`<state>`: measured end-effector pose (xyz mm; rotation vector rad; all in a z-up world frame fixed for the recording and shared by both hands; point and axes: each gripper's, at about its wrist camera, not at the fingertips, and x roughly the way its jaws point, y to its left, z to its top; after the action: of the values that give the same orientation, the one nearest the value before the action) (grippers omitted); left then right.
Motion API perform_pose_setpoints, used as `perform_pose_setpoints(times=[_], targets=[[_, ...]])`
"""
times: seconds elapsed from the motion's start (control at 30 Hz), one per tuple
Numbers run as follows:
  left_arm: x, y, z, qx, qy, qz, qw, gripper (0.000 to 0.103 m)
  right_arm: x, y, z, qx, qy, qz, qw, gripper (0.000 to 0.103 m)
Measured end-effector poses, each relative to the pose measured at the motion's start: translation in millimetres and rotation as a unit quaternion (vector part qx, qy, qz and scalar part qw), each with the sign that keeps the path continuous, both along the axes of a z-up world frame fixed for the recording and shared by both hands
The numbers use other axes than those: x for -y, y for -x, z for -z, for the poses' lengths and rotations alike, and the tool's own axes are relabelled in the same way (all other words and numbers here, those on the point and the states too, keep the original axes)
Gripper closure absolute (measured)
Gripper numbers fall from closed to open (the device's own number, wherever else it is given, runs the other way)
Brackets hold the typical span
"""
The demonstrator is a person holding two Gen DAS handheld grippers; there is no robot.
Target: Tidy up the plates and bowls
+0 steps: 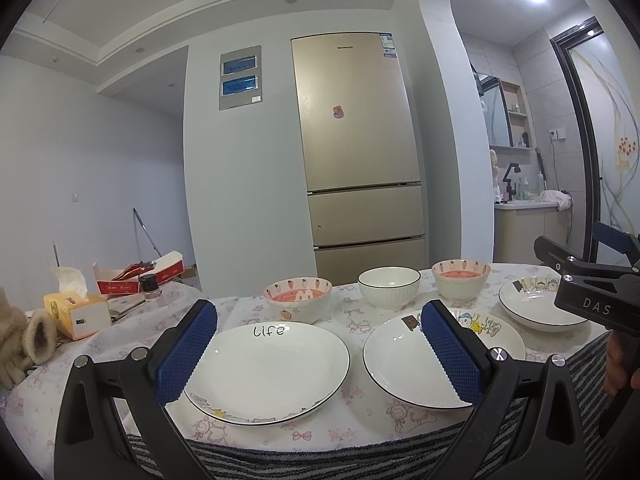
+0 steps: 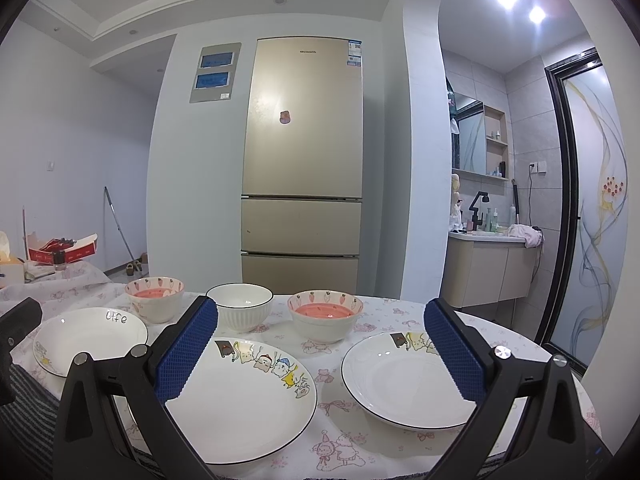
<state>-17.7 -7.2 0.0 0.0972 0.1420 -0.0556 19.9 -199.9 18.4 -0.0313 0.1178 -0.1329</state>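
My left gripper (image 1: 320, 348) hangs over the near edge of the table (image 1: 360, 428), its blue pads spread wide with nothing between them. Under it sits the "Life" plate (image 1: 268, 376). My right gripper (image 2: 320, 352) is just as wide open and empty, hovering low over the cartoon-animal plate (image 2: 244, 404); in the left wrist view its black body shows at the right edge, with part of a hand below it.

The three plates lie in a row along the near side, each apart from the next: the "Life" plate on the left, the cartoon-animal plate in the middle, and a third plate (image 2: 404, 384) with small figures on its far rim to the right.

Behind them stand three bowls, all upright and separate: a strawberry bowl (image 1: 298, 298) at left, a ribbed white bowl (image 1: 389, 287) with a dark rim in the middle, and a second strawberry bowl (image 2: 325, 318) at right.

Farther left on the cloth I see a tissue box (image 1: 76, 312) and a red carton (image 1: 138, 278). Beyond the table stands a gold fridge (image 1: 356, 160).
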Motion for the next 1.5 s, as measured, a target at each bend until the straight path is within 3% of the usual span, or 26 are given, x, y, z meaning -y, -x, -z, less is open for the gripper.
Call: perform_pose_setpoints(times=[1.27,1.5], targets=[[-5,-4,-5,-0.006,0.010,-0.008,0.9999,0.000,-1,-5,5,-0.011,-0.006,-0.001,1.000,0.000],[-9,-2,-14,0.004,0.013,-0.002,0.9999,0.000,-6,-6,3,-0.008,0.012,0.030,0.999,0.000]])
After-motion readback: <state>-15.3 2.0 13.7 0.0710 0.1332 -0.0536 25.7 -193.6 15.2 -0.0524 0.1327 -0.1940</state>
